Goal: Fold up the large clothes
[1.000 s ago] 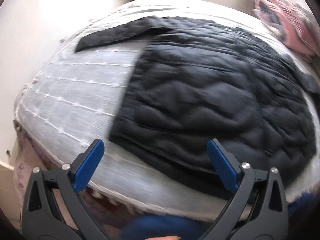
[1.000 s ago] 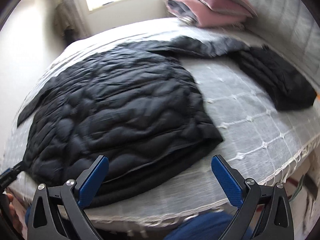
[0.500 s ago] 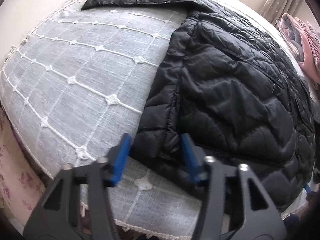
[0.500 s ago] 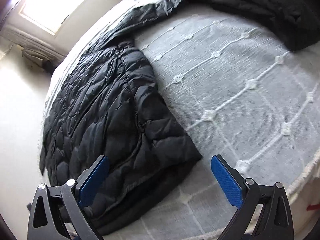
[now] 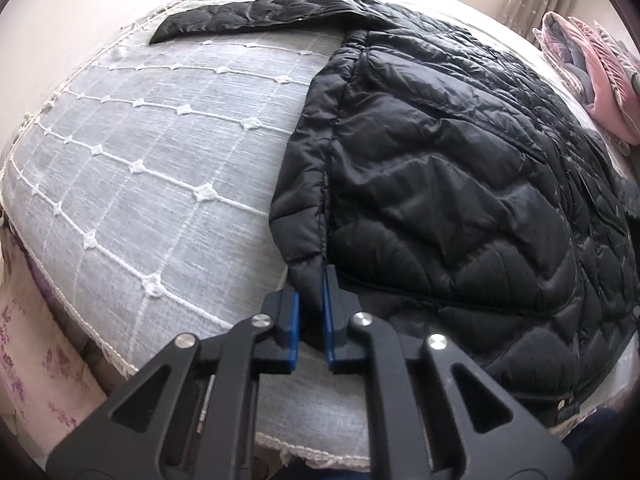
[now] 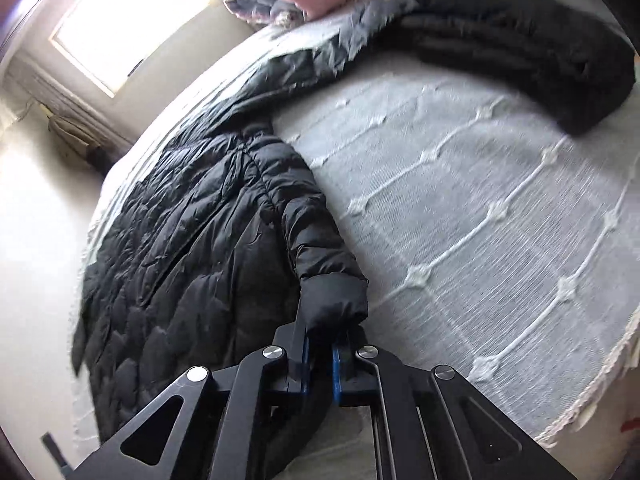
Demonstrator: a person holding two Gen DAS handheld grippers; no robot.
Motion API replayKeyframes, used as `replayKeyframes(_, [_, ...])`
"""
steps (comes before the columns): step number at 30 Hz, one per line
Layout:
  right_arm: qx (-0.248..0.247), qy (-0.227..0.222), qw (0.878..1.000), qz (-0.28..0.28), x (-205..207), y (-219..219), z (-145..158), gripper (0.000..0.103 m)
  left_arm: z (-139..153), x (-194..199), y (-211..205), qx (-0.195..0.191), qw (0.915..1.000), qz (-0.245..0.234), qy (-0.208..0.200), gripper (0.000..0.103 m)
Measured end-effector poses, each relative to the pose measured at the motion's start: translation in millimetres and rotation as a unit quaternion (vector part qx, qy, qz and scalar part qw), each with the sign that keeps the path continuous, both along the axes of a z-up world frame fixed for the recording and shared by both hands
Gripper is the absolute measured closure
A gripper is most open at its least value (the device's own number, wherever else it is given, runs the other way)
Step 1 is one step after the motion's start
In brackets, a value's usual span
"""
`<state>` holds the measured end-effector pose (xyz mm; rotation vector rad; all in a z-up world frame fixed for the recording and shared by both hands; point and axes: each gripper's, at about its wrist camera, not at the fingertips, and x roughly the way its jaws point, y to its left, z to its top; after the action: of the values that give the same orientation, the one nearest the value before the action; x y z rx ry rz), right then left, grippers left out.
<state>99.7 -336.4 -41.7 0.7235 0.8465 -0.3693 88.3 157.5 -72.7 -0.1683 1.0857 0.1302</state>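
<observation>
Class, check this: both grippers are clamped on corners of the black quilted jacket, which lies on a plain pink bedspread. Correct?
Not quite. The left gripper and right gripper do clamp the jacket, but the left wrist view shows the bedspread is grey-white with a stitched grid.

— Covering the whole bed: grey bedspread point(image 5: 160, 168), with white tufted lines crossing in a grid and a fringe trailing off the near edge.
— Peeking out underneath at the near left: floral sheet point(image 5: 36, 360), pale with purple sprigs.
— Lying stacked at the far right: pink bedding point(image 5: 600, 92).
— Hanging just left of that: pale curtain point(image 5: 532, 4).
— Glowing at the far left, seen from the right wrist: window point(image 6: 132, 28).
</observation>
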Motion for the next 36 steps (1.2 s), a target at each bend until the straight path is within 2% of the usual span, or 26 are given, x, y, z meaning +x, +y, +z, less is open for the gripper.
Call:
replayKeyframes(10, [-0.011, -0.014, 0.998, -0.055, -13, -3, 6, 0.096, -1, -2, 6, -0.01, 0.9999, -0.004, 0.003, 0.091])
replayKeyframes(13, [-0.012, -0.013, 0.999, -0.046, -12, 0, 6, 0.096, 1, -2, 9, -0.015, 0.9998, 0.0, 0.011, 0.085])
replayKeyframes(14, [-0.009, -0.013, 0.999, -0.043, -12, 1, 5, 0.092, 2, -2, 13, -0.025, 0.9996, 0.005, 0.015, 0.081])
replayKeyframes(16, [-0.006, -0.016, 0.999, -0.046, -15, 0, 5, 0.092, 6, -7, 17, -0.037, 0.9991, 0.012, 0.013, 0.079])
replayKeyframes(18, [0.0, -0.026, 0.998, -0.054, -20, -3, 7, 0.089, 14, -12, 19, -0.033, 0.9992, 0.02, 0.002, 0.077])
replayKeyframes(19, [0.001, -0.033, 0.998, -0.062, -24, -5, 8, 0.088, 18, -13, 18, -0.03, 0.9993, 0.021, -0.003, 0.074])
replayKeyframes(21, [0.009, -0.044, 0.996, -0.073, -29, -9, 9, 0.086, 30, -15, 16, -0.027, 0.9992, 0.022, -0.02, 0.062])
replayKeyframes(23, [0.009, -0.039, 0.996, -0.077, -29, -9, 8, 0.083, 42, -12, 10, -0.03, 0.9987, 0.018, -0.038, 0.036])
replayKeyframes(26, [0.012, -0.029, 0.998, -0.06, -22, -7, 7, 0.081, 52, -2, 0, -0.022, 0.9982, 0.02, -0.051, 0.035])
replayKeyframes(28, [0.018, -0.042, 0.997, -0.065, -27, -9, 9, 0.08, 58, 4, -5, -0.034, 0.9975, 0.019, -0.059, 0.035])
replayKeyframes(30, [0.025, -0.062, 0.995, -0.079, -36, -15, 12, 0.072, 64, 14, -16, -0.044, 0.9969, 0.014, -0.064, 0.034])
replayKeyframes(32, [0.038, -0.067, 0.994, -0.078, -35, -26, 12, 0.035, 68, 25, -30, -0.048, 0.9965, 0.005, -0.068, 0.023])
replayKeyframes(34, [0.032, -0.08, 0.994, -0.072, -28, -36, 17, 0.032, 74, 42, -48, -0.063, 0.9948, -0.007, -0.08, 0.016])
replayKeyframes(36, [0.017, -0.084, 0.994, -0.073, -18, -47, 24, 0.032, 79, 58, -66, -0.094, 0.9906, -0.023, -0.097, 0.01])
